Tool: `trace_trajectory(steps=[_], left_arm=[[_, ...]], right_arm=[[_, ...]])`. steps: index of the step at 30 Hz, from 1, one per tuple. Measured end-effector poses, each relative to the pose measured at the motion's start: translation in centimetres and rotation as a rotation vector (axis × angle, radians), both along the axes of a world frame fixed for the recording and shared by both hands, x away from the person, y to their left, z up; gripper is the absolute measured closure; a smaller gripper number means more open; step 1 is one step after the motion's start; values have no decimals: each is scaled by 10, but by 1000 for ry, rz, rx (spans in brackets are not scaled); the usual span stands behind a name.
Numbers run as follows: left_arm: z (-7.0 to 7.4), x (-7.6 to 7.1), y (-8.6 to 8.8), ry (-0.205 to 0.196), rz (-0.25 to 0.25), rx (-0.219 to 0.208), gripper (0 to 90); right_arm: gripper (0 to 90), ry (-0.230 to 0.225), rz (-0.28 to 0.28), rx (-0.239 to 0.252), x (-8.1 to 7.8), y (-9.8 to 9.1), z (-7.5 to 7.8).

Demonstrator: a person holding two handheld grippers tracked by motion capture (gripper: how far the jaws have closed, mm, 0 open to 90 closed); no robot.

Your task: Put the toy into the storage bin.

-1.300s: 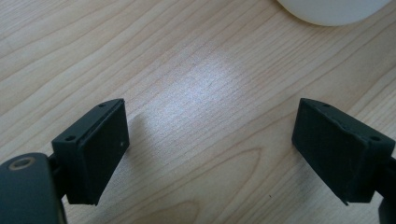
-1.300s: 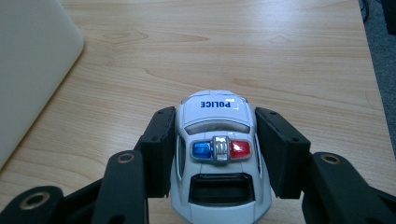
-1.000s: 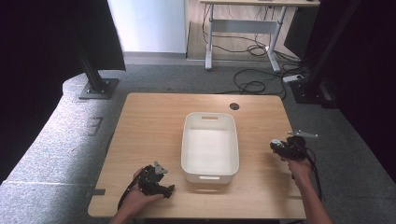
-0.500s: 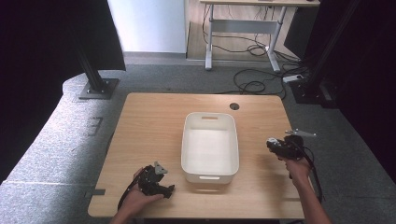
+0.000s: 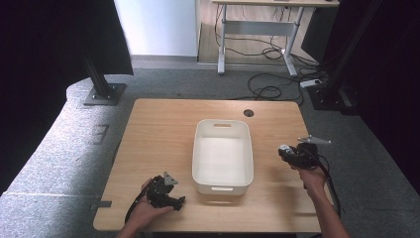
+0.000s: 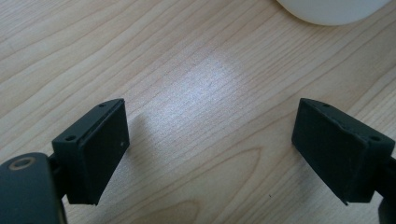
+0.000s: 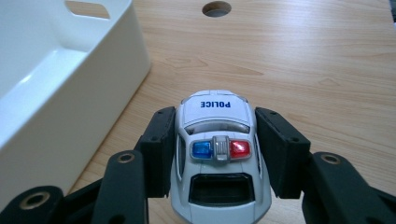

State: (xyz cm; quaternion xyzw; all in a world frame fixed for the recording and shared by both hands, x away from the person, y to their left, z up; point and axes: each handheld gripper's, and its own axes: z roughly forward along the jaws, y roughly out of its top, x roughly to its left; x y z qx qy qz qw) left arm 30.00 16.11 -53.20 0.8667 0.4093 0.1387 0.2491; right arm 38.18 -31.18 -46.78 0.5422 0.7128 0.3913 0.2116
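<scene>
The white bin (image 5: 223, 154) stood mid-table as the one obstacle between the right gripper (image 5: 286, 152), clamped on a toy police car (image 7: 218, 154), and the left gripper (image 5: 171, 198). Bare wooden table (image 5: 158, 129) lay open on every side of it, and its open top was unobstructed.

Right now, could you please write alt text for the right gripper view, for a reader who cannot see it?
A white toy police car with a blue and red light bar is clamped between the two black jaws of the right gripper, above a light wooden table. A white plastic bin stands at the left, and a round hole in the tabletop lies ahead.
</scene>
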Motion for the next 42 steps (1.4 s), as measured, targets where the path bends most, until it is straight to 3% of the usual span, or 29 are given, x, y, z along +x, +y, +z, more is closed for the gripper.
trace_trajectory(steps=[15, 42], left_arm=[[0, 0, 0, -3, -2, 2, 118], [0, 0, 0, -1, -2, -1, 117]], right_arm=[[504, -26, 51, 8, -3, 16, 9], [504, -45, 96, 5, -6, 36, 15]])
